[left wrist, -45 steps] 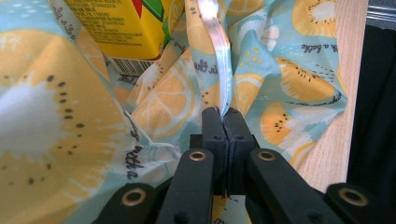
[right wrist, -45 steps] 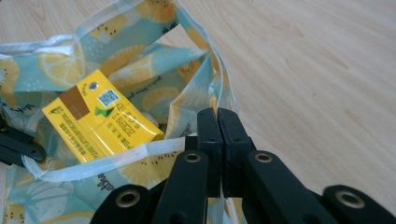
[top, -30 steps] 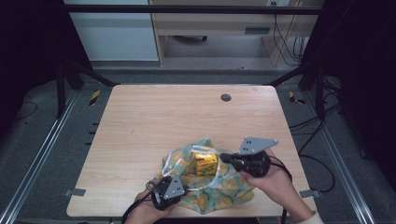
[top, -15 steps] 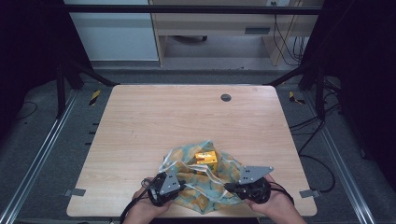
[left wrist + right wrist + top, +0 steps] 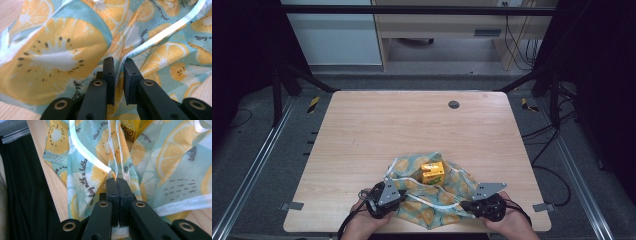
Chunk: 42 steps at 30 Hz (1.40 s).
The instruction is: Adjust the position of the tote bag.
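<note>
Wooden table (image 5: 377,135), carton (image 5: 432,173) on cloth (image 5: 439,200), right tongs (image 5: 116,180) pinching hem

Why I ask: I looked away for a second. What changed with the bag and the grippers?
The right gripper, shut on the fruit-print bag, came down toward the table's near edge. The left gripper's jaws have just been opening, bag edge between them. The yellow carton stayed put.

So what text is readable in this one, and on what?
"lay with a bottle": cursive print on the fruit-pattern cloth bag, first letters hidden, last word uncertain.
Other cursive lines on the bag: too blurred or cut off to read.
Print on the yellow carton: too small to read.
</note>
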Available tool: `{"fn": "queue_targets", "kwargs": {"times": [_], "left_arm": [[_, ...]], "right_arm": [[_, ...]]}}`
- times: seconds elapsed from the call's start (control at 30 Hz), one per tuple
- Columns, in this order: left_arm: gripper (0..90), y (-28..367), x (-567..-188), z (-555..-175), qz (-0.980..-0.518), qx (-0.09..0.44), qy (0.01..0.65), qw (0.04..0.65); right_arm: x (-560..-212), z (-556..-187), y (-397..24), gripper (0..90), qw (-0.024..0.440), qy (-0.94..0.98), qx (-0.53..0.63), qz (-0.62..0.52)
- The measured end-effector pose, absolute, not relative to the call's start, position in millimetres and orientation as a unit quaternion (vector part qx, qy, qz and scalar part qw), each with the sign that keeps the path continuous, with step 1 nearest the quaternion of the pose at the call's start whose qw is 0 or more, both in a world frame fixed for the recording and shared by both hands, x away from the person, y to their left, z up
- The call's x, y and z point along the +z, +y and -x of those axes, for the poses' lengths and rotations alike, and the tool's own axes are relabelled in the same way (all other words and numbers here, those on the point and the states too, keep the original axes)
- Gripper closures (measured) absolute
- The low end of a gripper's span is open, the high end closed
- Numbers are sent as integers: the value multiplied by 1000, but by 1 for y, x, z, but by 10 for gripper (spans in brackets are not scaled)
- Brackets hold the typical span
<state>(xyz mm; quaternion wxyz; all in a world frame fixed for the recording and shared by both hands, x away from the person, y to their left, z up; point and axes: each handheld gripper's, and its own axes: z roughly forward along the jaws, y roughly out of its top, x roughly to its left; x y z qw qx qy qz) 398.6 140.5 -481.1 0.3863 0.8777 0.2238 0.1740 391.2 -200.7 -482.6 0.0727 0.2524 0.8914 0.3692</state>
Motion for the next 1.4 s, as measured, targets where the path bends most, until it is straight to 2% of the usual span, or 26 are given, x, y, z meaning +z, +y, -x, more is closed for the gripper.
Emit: {"fn": "queue_targets", "kwargs": {"times": [0.13, 0.43, 0.6, 0.77, 0.9, 1.1, 1.27, 1.4], "left_arm": [[769, 141, -471, -391, -870, 169, 219, 407], [742, 136, -437, -383, -858, 157, 209, 443], [725, 133, -413, -387, -847, 177, 202, 458], [717, 137, -397, -408, -837, 233, 220, 443], [725, 136, -408, -427, -840, 224, 239, 432], [747, 129, -431, -419, -853, 202, 225, 424], [754, 125, -450, -411, -867, 179, 214, 413], [767, 125, -459, -403, -873, 162, 203, 413]], "right_arm": [[-482, -390, -198, 894, 72, 891, 375, -248], [-483, -389, -196, 893, 72, 895, 369, -239], [-483, -387, -196, 892, 71, 897, 366, -239], [-484, -387, -197, 889, 71, 898, 364, -237], [-483, -387, -197, 884, 71, 897, 365, -238], [-478, -385, -198, 847, 78, 892, 377, -236], [-468, -384, -198, 756, 88, 885, 391, -238], [-453, -383, -201, 642, 100, 873, 410, -245]]}}
